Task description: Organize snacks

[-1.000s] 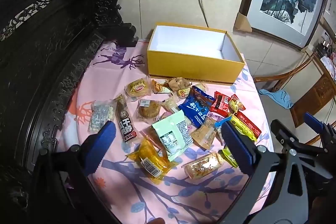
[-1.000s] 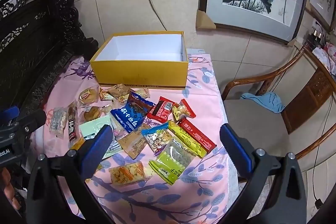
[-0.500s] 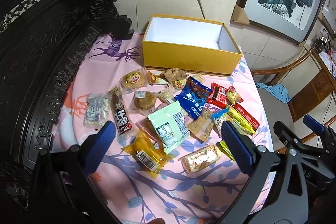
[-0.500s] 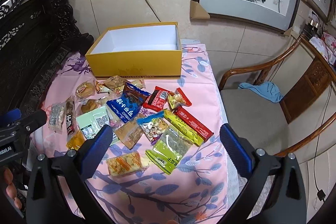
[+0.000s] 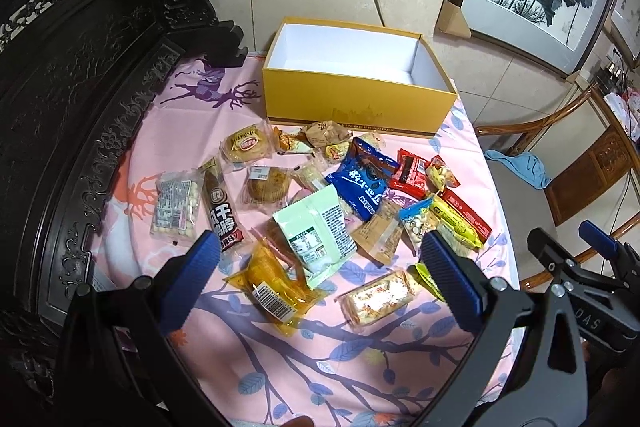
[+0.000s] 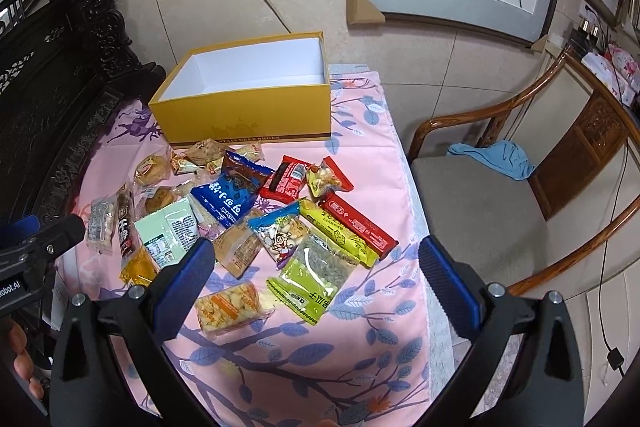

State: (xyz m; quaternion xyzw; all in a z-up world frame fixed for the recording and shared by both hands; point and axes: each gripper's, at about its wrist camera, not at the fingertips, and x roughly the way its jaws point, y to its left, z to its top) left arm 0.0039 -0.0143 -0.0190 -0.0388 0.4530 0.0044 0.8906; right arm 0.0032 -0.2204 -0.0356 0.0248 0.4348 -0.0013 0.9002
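Note:
An empty yellow box [image 5: 356, 107] [image 6: 248, 115] stands at the back of the table. Several snack packets lie in front of it: a blue bag [image 5: 360, 183] [image 6: 228, 197], a mint green pouch [image 5: 316, 233] [image 6: 170, 229], a lime green seed bag [image 6: 316, 277], a red bar [image 6: 356, 225], an orange packet [image 5: 272, 283]. My left gripper [image 5: 320, 275] is open, hovering above the near packets. My right gripper [image 6: 316, 277] is open above the seed bag. Both are empty.
The table has a pink cloth [image 6: 380, 187] with leaf print. Dark carved furniture [image 5: 80, 67] borders the left side. A wooden chair [image 6: 500, 195] with a blue rag [image 6: 496, 157] stands to the right. A cable hangs on the wall behind the box.
Both grippers have moved forward and lower toward the snacks; the packets and box look larger. Nothing on the table has moved.

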